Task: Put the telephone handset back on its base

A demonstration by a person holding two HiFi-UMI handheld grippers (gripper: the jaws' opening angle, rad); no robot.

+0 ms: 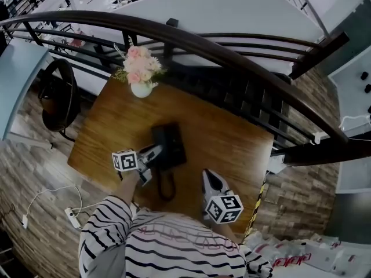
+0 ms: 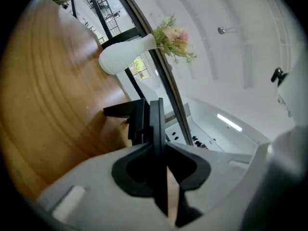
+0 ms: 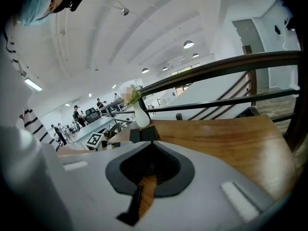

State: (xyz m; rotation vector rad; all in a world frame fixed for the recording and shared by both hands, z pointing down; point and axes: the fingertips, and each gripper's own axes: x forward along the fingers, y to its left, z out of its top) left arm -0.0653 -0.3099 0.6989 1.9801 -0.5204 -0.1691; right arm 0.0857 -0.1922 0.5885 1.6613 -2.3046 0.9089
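A black telephone base [image 1: 171, 143] sits mid-table on the wooden table [image 1: 232, 138]. Its coiled cord [image 1: 167, 185] trails toward me. My left gripper [image 1: 154, 153] is at the base's left side, shut on the black handset [image 2: 155, 113], which shows as a thin dark edge between the pads. Whether the handset rests in its cradle I cannot tell. In the left gripper view part of the base [image 2: 119, 110] lies just beyond. My right gripper [image 1: 207, 176] hovers to the right of the cord, shut and holding nothing; in its own view the right gripper [image 3: 150, 143] points at the phone [image 3: 143, 134].
A white vase [image 1: 141, 89] of pink flowers stands at the table's far edge, behind the phone. A dark railing [image 1: 232, 48] runs along the far side. A round chair [image 1: 58, 94] and a power strip [image 1: 72, 216] are on the floor to the left.
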